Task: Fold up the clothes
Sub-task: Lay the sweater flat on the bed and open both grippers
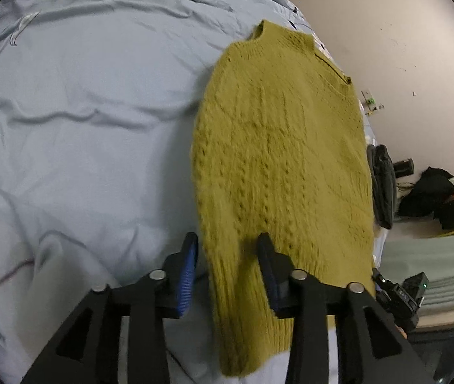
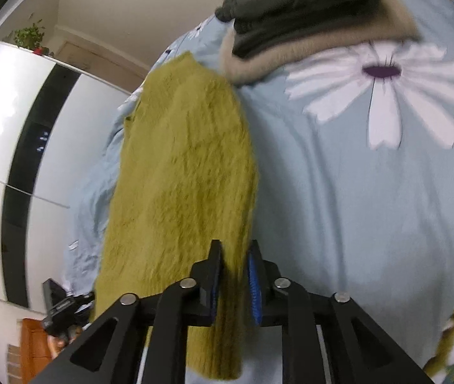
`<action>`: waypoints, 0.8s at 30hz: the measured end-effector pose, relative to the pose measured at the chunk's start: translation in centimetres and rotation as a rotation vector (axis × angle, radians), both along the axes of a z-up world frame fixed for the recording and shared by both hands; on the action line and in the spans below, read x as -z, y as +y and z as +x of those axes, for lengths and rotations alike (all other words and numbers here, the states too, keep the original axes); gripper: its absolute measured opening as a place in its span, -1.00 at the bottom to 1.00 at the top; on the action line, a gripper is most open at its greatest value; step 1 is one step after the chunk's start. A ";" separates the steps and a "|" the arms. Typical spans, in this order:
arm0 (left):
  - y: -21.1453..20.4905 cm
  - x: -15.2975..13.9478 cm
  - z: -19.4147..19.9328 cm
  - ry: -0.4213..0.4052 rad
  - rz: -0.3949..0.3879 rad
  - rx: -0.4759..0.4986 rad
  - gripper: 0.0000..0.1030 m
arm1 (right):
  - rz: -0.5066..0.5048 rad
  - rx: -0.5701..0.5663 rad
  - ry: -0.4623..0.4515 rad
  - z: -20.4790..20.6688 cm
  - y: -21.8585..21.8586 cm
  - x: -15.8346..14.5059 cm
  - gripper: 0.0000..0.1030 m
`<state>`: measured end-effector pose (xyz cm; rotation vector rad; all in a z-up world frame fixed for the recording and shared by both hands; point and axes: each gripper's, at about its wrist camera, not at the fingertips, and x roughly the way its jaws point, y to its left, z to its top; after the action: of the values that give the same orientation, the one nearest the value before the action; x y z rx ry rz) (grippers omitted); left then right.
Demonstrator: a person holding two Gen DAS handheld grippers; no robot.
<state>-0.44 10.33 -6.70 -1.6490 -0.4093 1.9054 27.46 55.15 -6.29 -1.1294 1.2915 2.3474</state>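
An olive-green knitted sweater (image 1: 281,160) is seen spread lengthwise on a bed covered by a pale blue sheet (image 1: 83,128). In the left wrist view the sweater is laid along the right-hand edge of the bed, its neck end pointed away from the camera and its hem end nearest the lens. The knit is patterned with cable rows and small holes.

The left gripper (image 1: 227,256) is shown at the hem end, its black fingers with blue ribbed pads (image 1: 187,275) set wide apart. The left edge of the sweater is seen running between the two fingers, but the pads are not pressed against it; whether the cloth is touched by either finger cannot be told.

In the right wrist view the same sweater (image 2: 182,176) is shown as a long, narrow strip hanging down toward the lens. The right gripper (image 2: 234,272) is set with its fingers narrow, and the sweater's right edge is held between the blue pads (image 2: 254,288). The image is somewhat blurred.

The bedcover in this view (image 2: 339,208) is printed with a large white daisy (image 2: 383,86). Near the far edge of the bed a pile of folded clothes (image 2: 297,16) is seen, a dark grey garment on top of a beige one, just beside the sweater's far end. At the left a white cabinet (image 2: 0,128) with a black vertical stripe is visible, topped by a small potted plant (image 2: 30,36).
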 end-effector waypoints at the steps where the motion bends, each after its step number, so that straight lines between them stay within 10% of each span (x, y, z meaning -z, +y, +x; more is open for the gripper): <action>1: 0.1 -0.1 -0.4 0.001 -0.002 0.004 -0.22 | 0.026 0.003 -0.011 -0.4 0.3 -0.5 -0.58; 11: 4.5 -5.6 -7.4 0.205 -0.026 -0.033 0.18 | 0.213 -0.137 0.006 -9.7 0.7 -5.7 0.03; 18: 11.7 -5.9 -12.5 0.208 -0.080 0.150 0.20 | 0.434 -0.222 0.068 -17.2 0.0 -8.7 0.38; 24: 15.8 -6.2 -17.0 0.312 -0.179 0.155 0.19 | 0.552 -0.319 0.041 -22.9 -0.3 -9.4 0.39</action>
<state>-17.47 26.10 -0.54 -1.4091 0.0142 2.0827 4.61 54.88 3.13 -1.1587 0.4280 2.7112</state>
